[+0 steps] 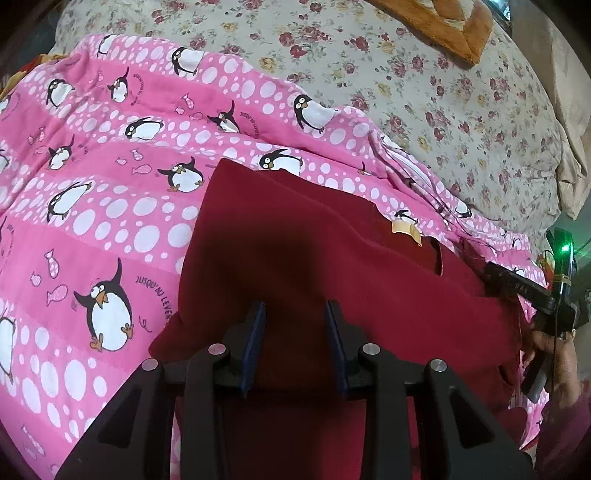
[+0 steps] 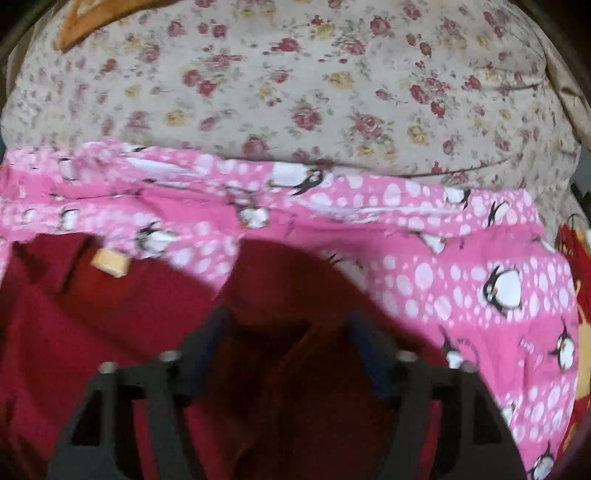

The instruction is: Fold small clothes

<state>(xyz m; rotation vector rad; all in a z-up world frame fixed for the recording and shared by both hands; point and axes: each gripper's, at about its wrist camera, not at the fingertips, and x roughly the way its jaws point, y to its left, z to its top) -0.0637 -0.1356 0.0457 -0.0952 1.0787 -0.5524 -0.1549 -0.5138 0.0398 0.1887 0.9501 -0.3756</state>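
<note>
A floral bedsheet [image 1: 424, 92] covers the far part of the scene, with an orange-brown cloth [image 1: 439, 26] lying at its far edge. Nearer, a pink penguin blanket [image 1: 92, 184] spreads from left to right over the sheet. On the blanket's near right part lies the dark red garment [image 1: 314, 258], a small tan label [image 1: 406, 229] showing at its far edge.

The left gripper [image 1: 295, 314] sits above the red cloth with its blue-padded fingers moderately apart, nothing pinched between them. The right gripper [image 2: 288, 332], blurred, has its fingers spread wider over the garment's right part; whether the tips touch the fabric cannot be told.
</note>
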